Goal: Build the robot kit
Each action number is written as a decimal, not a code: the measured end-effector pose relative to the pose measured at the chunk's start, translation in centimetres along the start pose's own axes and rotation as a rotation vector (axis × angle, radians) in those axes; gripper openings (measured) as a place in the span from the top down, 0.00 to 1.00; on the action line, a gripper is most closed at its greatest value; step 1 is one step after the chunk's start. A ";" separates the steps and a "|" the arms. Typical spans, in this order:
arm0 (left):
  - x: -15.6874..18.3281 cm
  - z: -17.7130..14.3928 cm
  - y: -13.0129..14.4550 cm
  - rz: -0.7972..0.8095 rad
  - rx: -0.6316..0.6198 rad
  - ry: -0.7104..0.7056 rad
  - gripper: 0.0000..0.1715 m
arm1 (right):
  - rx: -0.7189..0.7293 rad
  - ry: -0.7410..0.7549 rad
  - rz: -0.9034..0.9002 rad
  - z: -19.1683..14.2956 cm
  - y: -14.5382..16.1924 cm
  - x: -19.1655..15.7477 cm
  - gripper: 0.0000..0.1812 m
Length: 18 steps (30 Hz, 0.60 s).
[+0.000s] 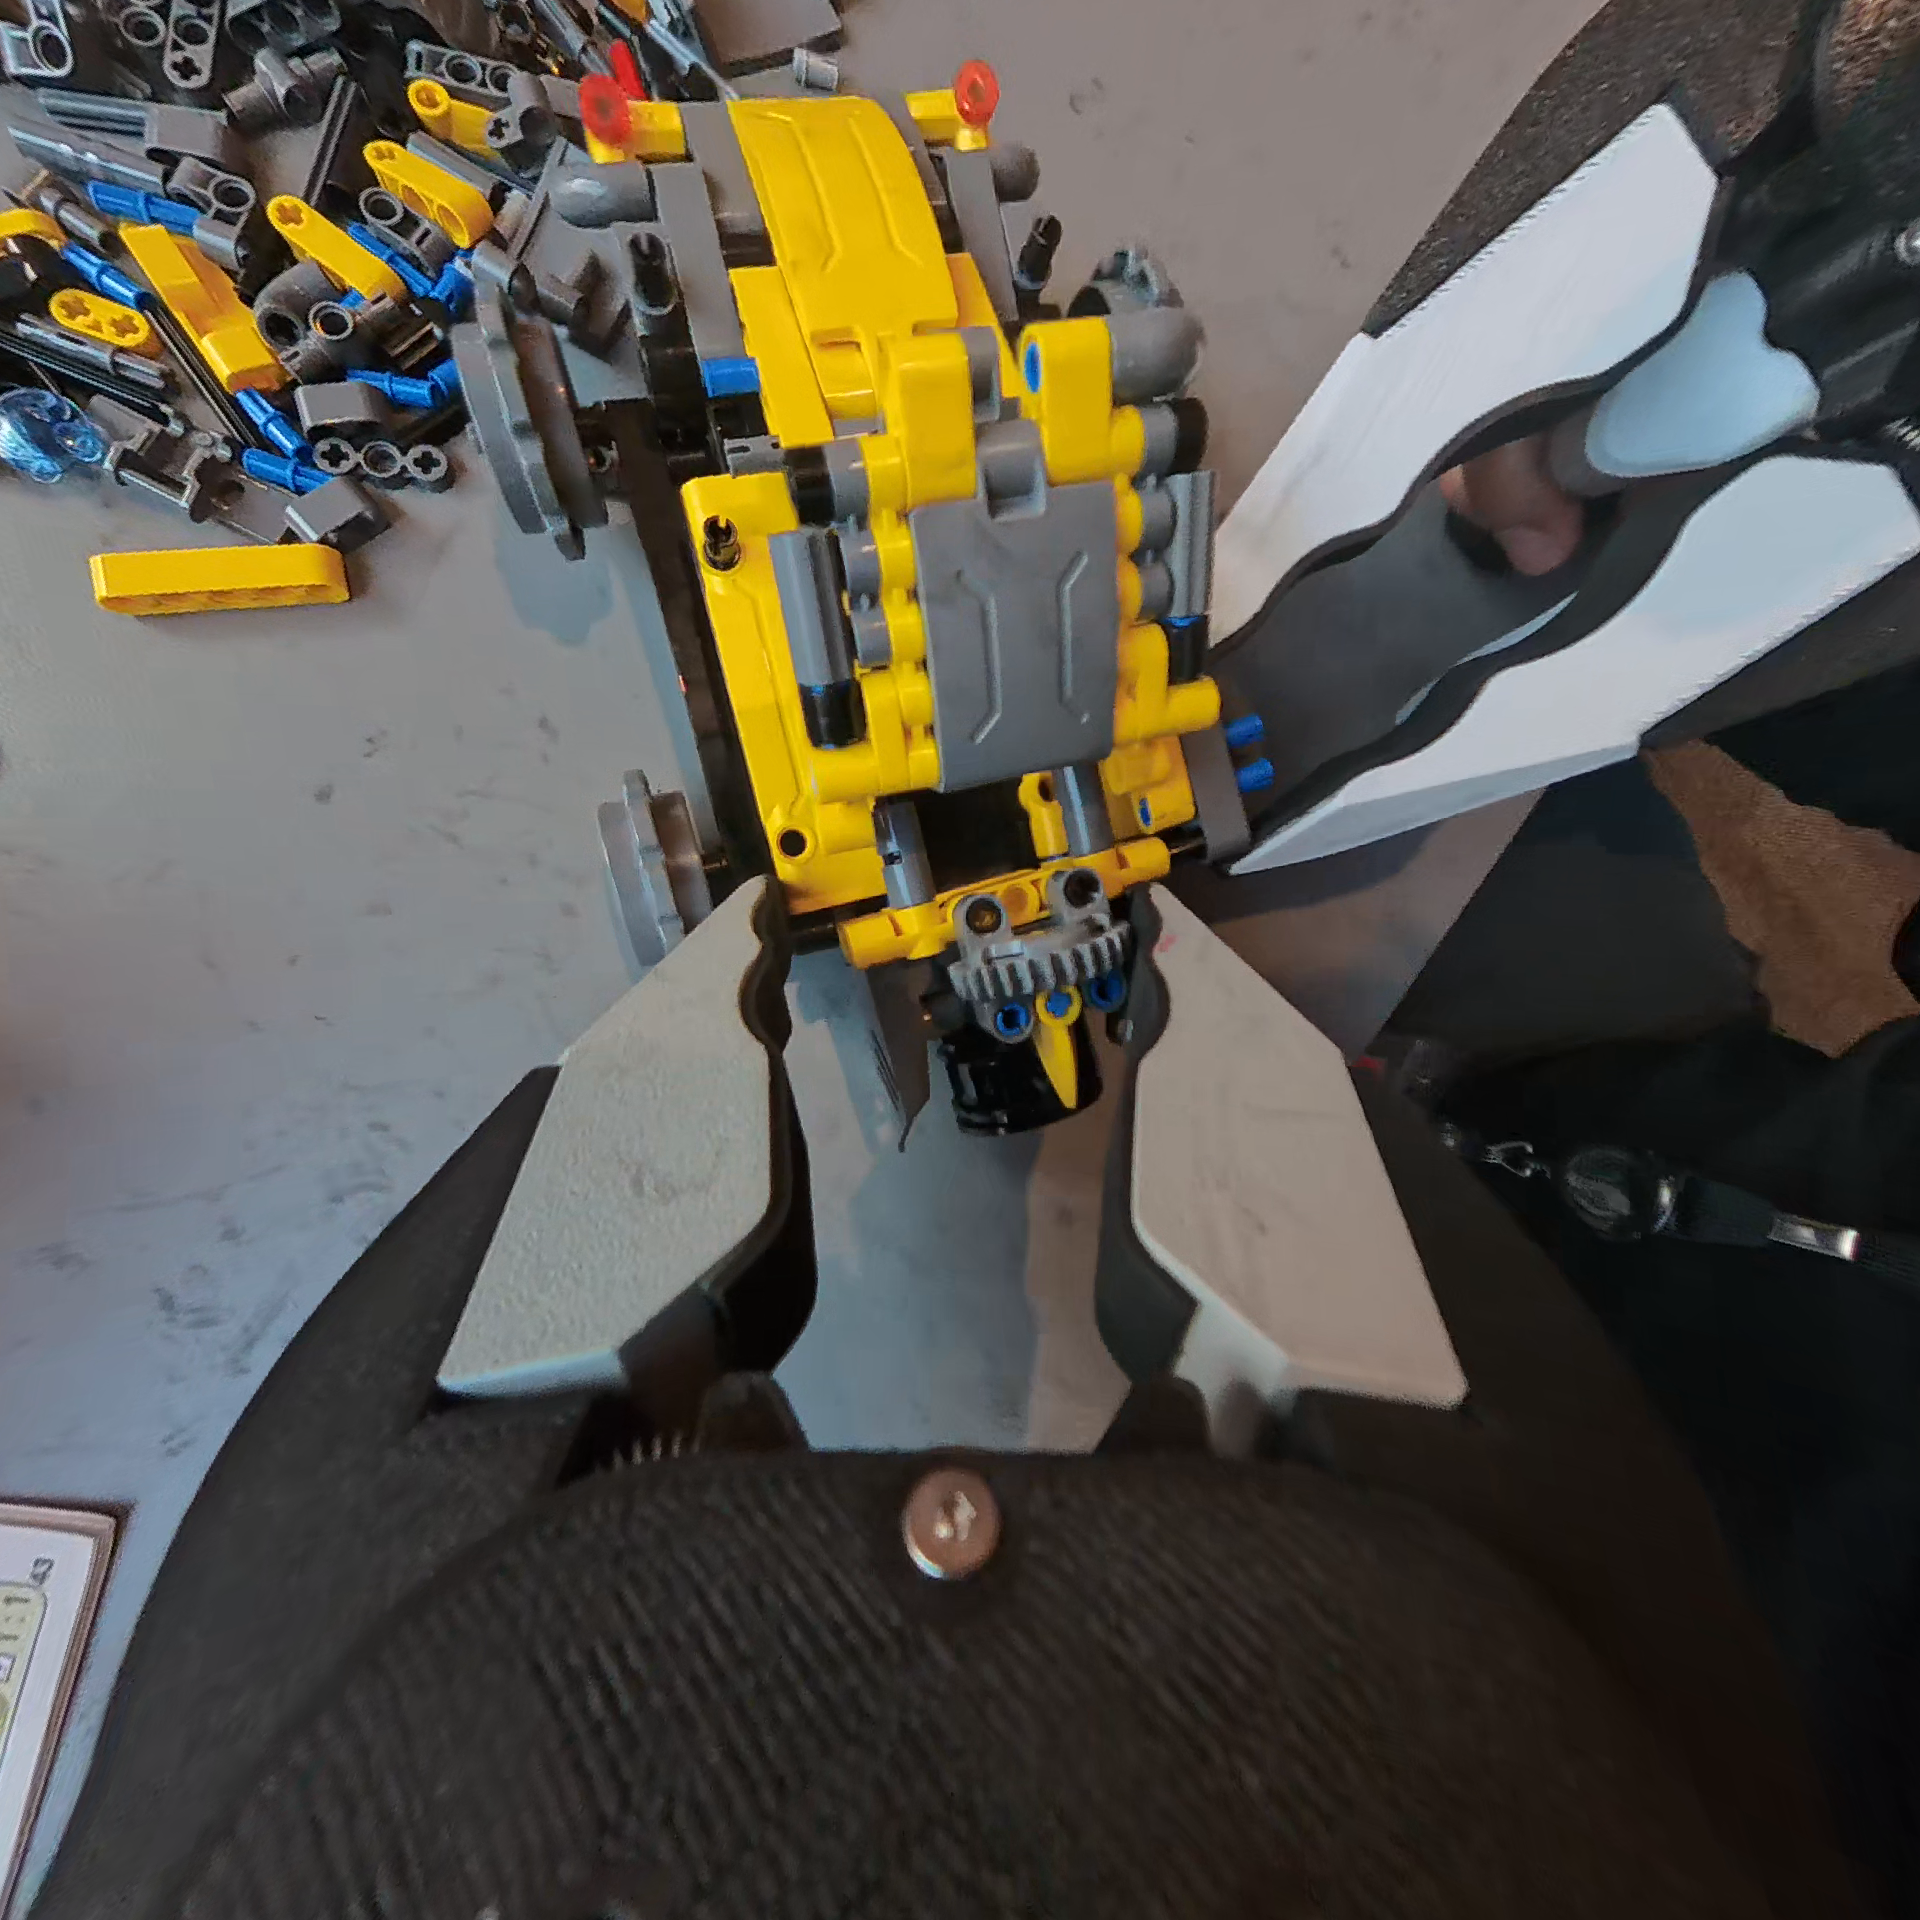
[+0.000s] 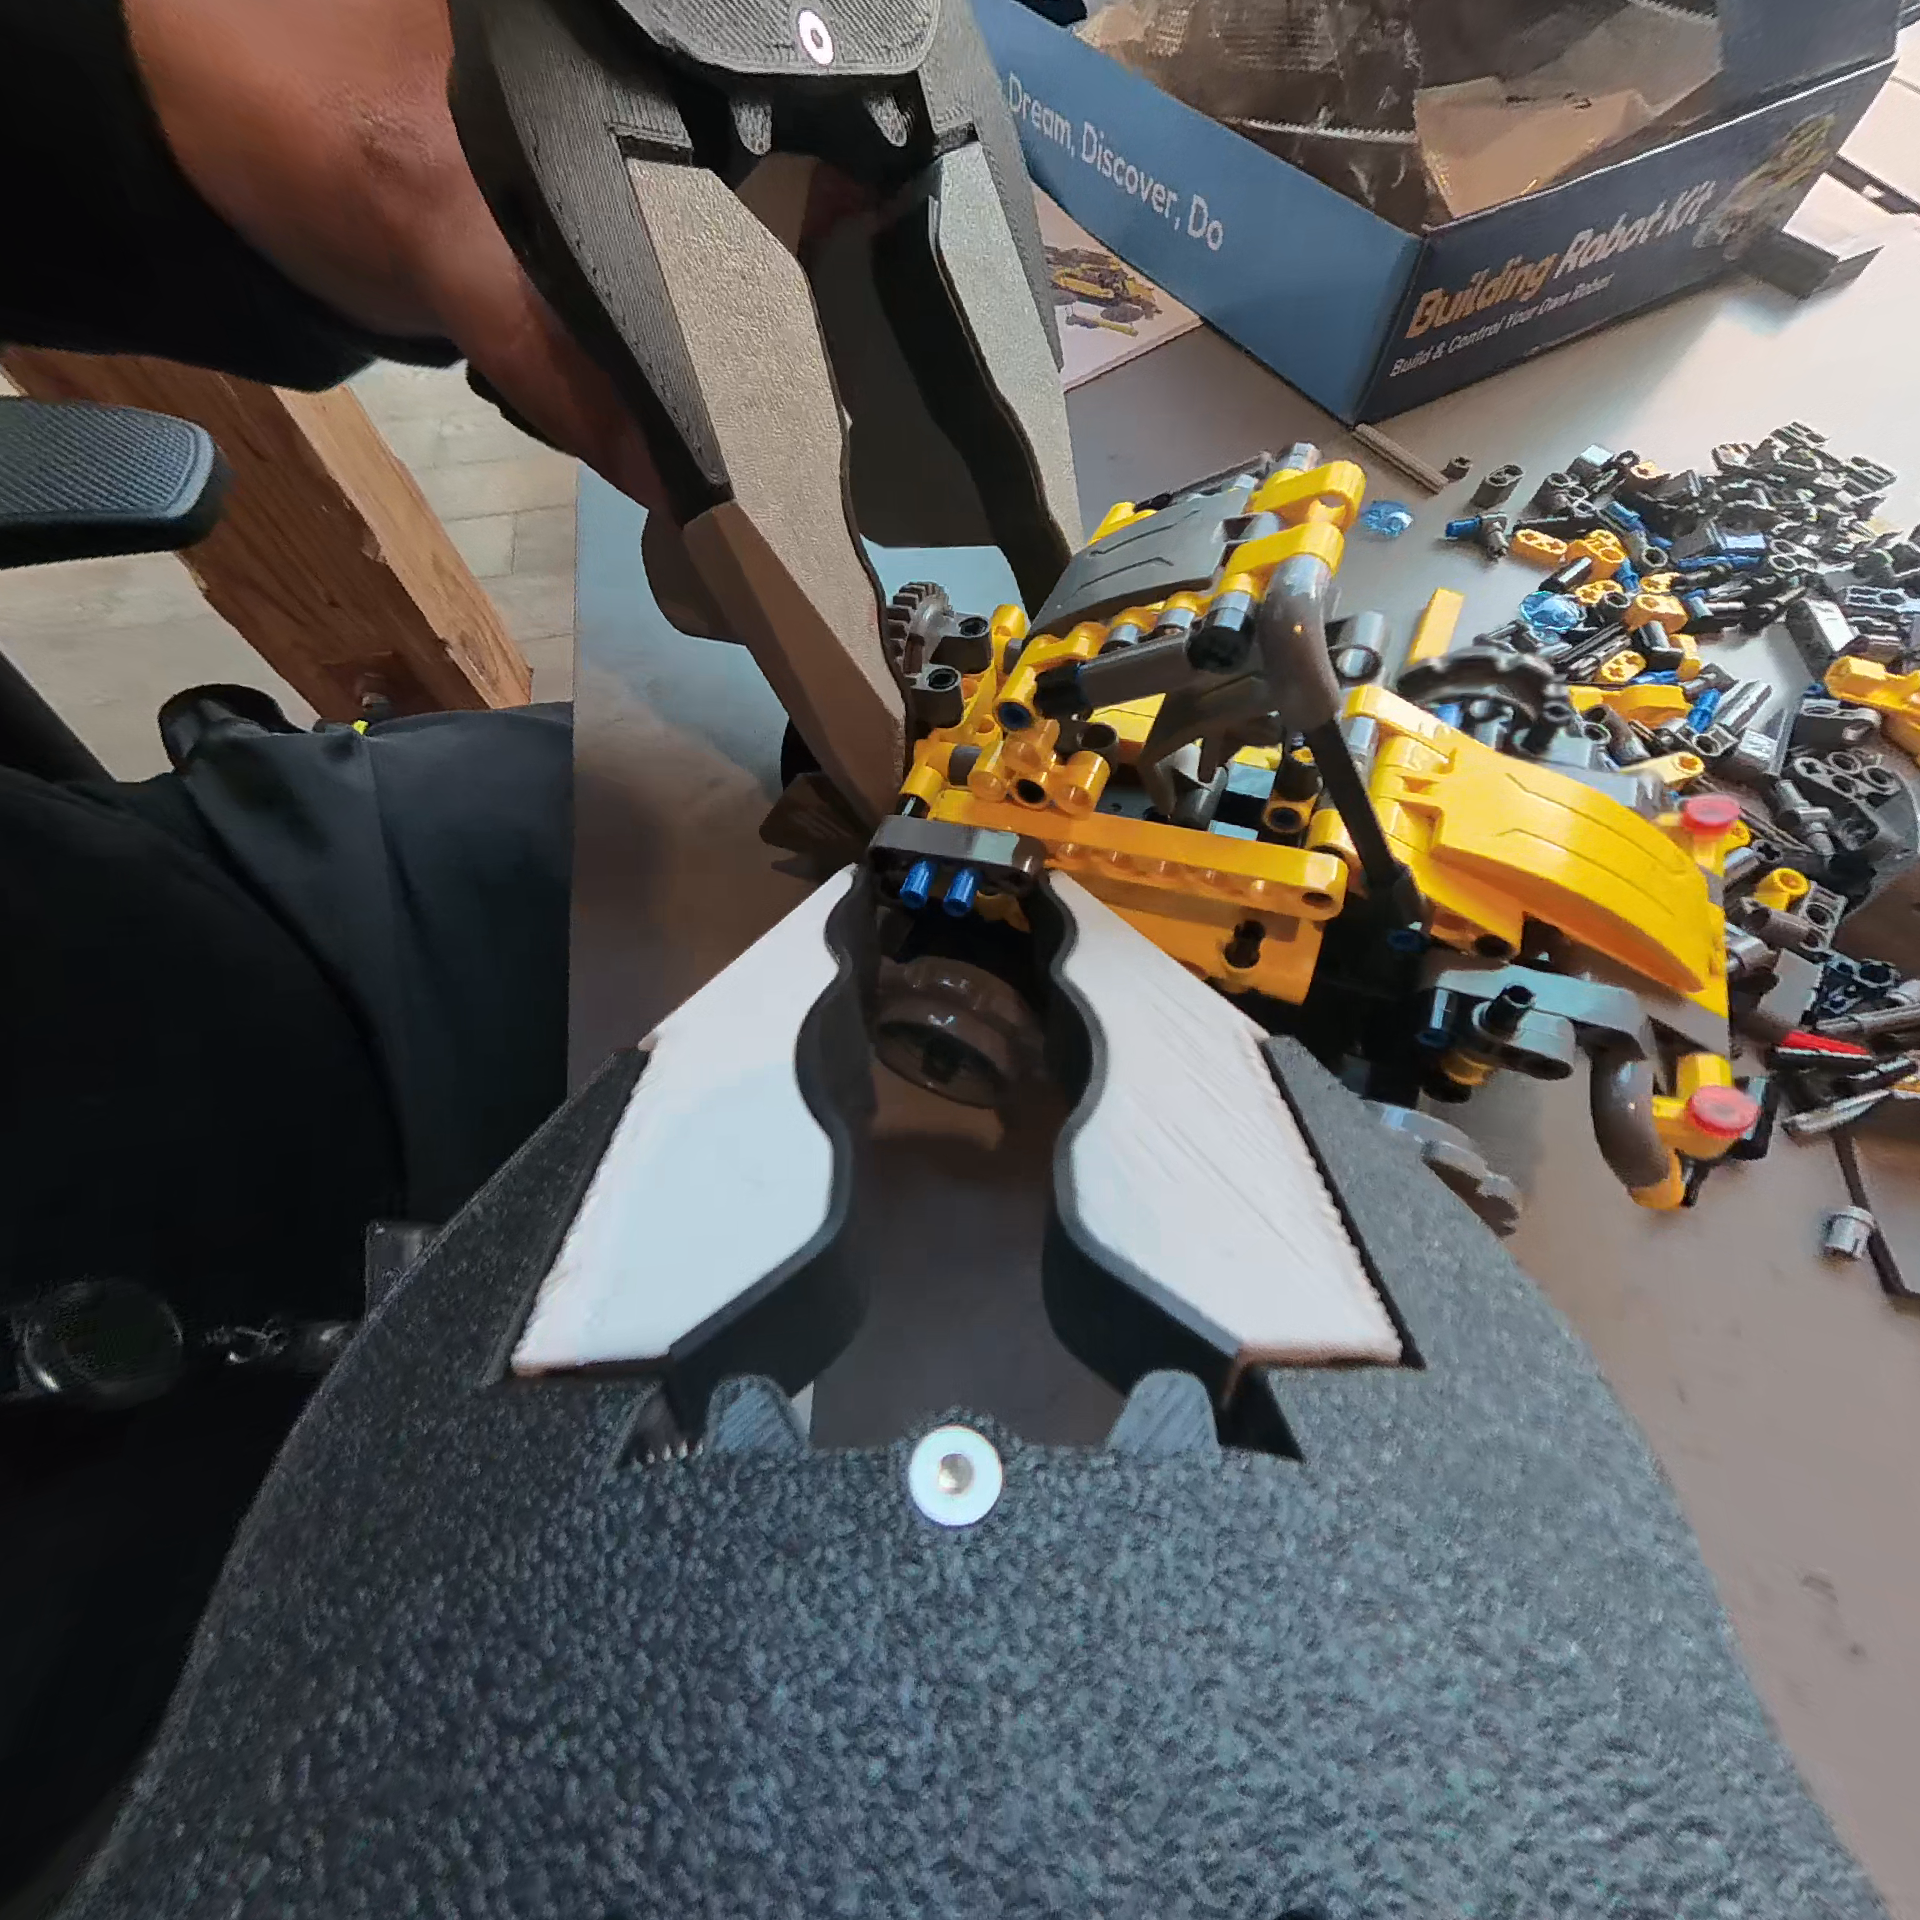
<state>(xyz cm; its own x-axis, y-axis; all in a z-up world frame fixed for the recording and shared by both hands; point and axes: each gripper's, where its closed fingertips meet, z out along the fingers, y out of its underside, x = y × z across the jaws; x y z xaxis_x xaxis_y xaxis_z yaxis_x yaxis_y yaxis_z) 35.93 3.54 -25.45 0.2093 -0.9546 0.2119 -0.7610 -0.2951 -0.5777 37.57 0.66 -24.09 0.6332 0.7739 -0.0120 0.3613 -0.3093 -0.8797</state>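
Only my right wrist view shows the blue kit box point(image 2: 1455, 208) at the back of the table point(image 2: 1558, 1455) and a wooden bench point(image 2: 343, 540) off its edge; only my left view catches a booklet corner point(image 1: 42, 1662). The yellow brick-built vehicle point(image 1: 935, 582) stands beside the pile of loose parts point(image 1: 229, 281). My left gripper point(image 1: 951, 914) is clamped on the vehicle's rear end, fingertips pressing either side by the grey gear point(image 1: 1039, 951). My right gripper point(image 2: 956, 883) closes its tips on the dark beam with two blue pins point(image 2: 940, 883) at the vehicle's side.
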 end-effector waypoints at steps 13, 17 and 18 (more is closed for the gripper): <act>-0.2 0.2 0.0 0.043 0.009 -0.001 0.63 | -0.081 0.092 0.002 0.2 0.1 0.2 0.84; -0.3 0.2 -0.3 0.056 0.049 0.037 0.63 | -0.005 0.039 0.119 0.1 -0.2 0.1 0.84; -0.1 0.3 -0.4 0.061 0.068 0.067 0.64 | 0.016 -0.007 0.166 -0.1 -0.3 -0.2 0.85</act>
<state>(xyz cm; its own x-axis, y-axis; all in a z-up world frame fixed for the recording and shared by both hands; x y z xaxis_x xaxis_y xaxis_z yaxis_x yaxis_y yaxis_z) 36.38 3.70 -25.44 0.1211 -0.9666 0.2257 -0.7268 -0.2412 -0.6431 37.46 0.52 -23.80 0.6786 0.7168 -0.1606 0.2413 -0.4240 -0.8729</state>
